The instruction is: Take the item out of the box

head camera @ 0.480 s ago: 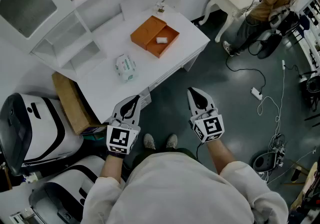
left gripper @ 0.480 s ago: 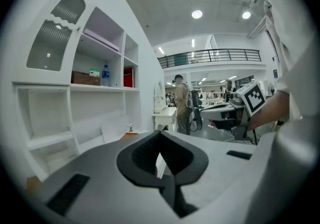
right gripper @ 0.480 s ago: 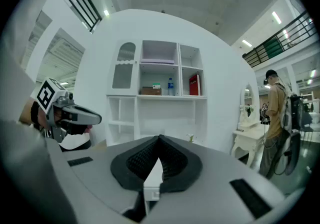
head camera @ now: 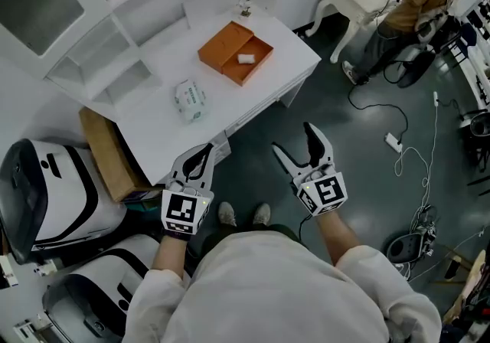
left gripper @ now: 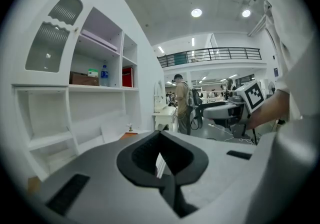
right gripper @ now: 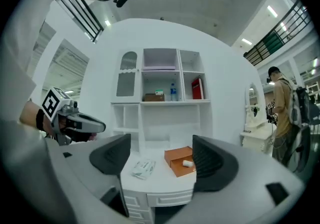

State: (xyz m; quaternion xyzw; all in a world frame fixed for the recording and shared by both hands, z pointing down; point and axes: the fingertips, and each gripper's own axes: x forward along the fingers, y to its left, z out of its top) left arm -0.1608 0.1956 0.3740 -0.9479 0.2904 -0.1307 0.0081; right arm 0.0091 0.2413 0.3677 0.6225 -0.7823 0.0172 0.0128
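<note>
An open orange box [head camera: 237, 52] lies on the white desk [head camera: 176, 127], its lid off beside it, with a small white item [head camera: 246, 58] in the tray. The right gripper view shows the box [right gripper: 180, 161] and the item [right gripper: 187, 163] between the jaws, far ahead. My right gripper [head camera: 296, 143] is held open over the floor in front of the desk, nothing between its jaws. My left gripper [head camera: 205, 151] is shut and empty at the desk's near edge; in the left gripper view its jaws [left gripper: 161, 144] meet at the tips.
A wrapped tissue pack [head camera: 190, 99] lies on the desk nearer me. White shelving [head camera: 92, 58] stands at the desk's back. A cardboard box [head camera: 107, 158] and white machines [head camera: 46, 188] sit at left. A seated person [head camera: 413, 4] and floor cables [head camera: 398, 142] are at right.
The right gripper's jaws have spread wide from shut. Both grippers stay in front of the desk; the view has shifted slightly.
</note>
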